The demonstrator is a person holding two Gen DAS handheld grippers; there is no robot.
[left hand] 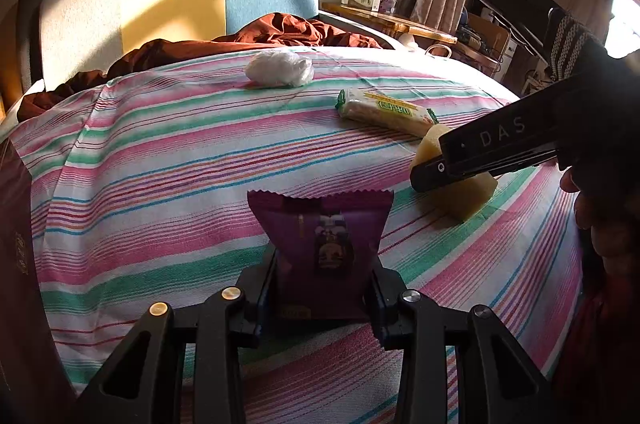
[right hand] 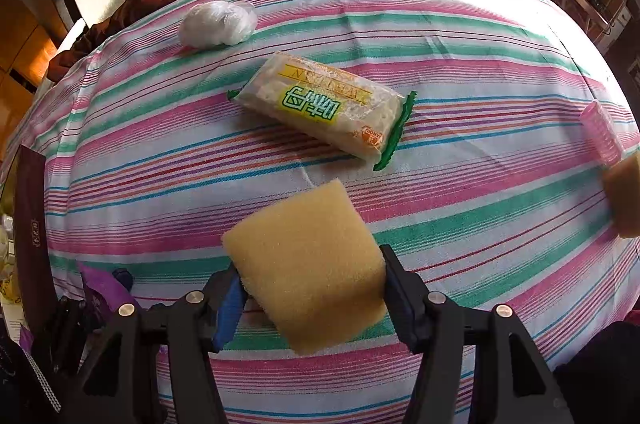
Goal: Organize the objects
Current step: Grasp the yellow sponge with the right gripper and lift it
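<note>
Left gripper point(left hand: 322, 288): closed tight on a purple snack packet point(left hand: 320, 236), one finger on each side of its lower half; the packet stands upright between them, serrated top edge uppermost, above the striped cloth point(left hand: 168, 160).
Right gripper point(right hand: 310, 288): pressed onto a yellow sponge block point(right hand: 308, 264) from both sides, pointing steeply down at the bed; the pads touch the block's flanks and it sits tilted between them. From the left wrist camera the same block point(left hand: 472, 196) shows under the black finger, low against the cloth.
Cracker pack point(right hand: 324, 108): lies flat on the cloth just beyond the sponge, green crimped ends, printed side up, slanted across the stripes.
White crumpled bag point(right hand: 218, 24): farther back, near the far edge of the cloth, apart from the crackers.
Pink ribbed roller point(right hand: 602, 132): at the right edge, lying beside a tan object I can't make out.
Brown bedding point(left hand: 280, 32): bunched behind the cloth against the headboard.
Dark maroon box point(right hand: 32, 216): at the left edge; only one side shows.
</note>
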